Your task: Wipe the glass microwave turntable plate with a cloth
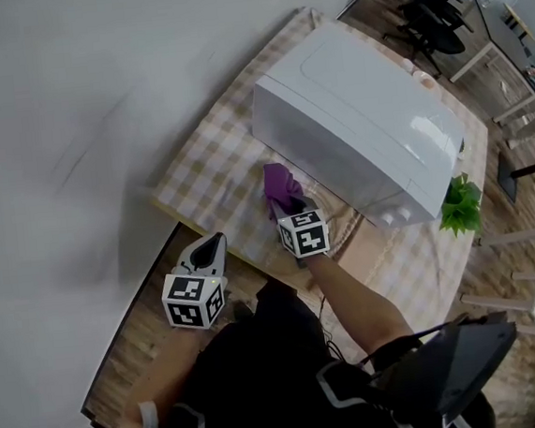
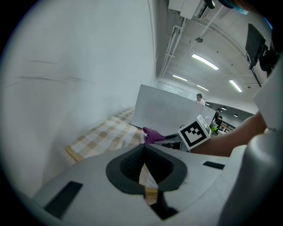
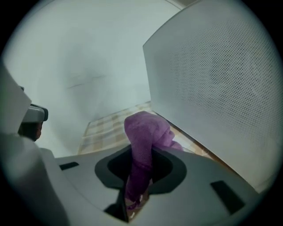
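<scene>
Holding: right gripper (image 1: 291,211) pinches the bunched purple cloth (image 1: 281,186).
Left gripper (image 1: 211,249): jaws together, empty, at its 7 o'clock.
Risk: plate, possibly under the cloth, slides unbraced toward the table (image 1: 197,168) edge.

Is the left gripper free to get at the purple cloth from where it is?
Likely yes: nothing stands between the left gripper and the cloth. But its jaws are shut, and the right gripper clamps the cloth.
</scene>
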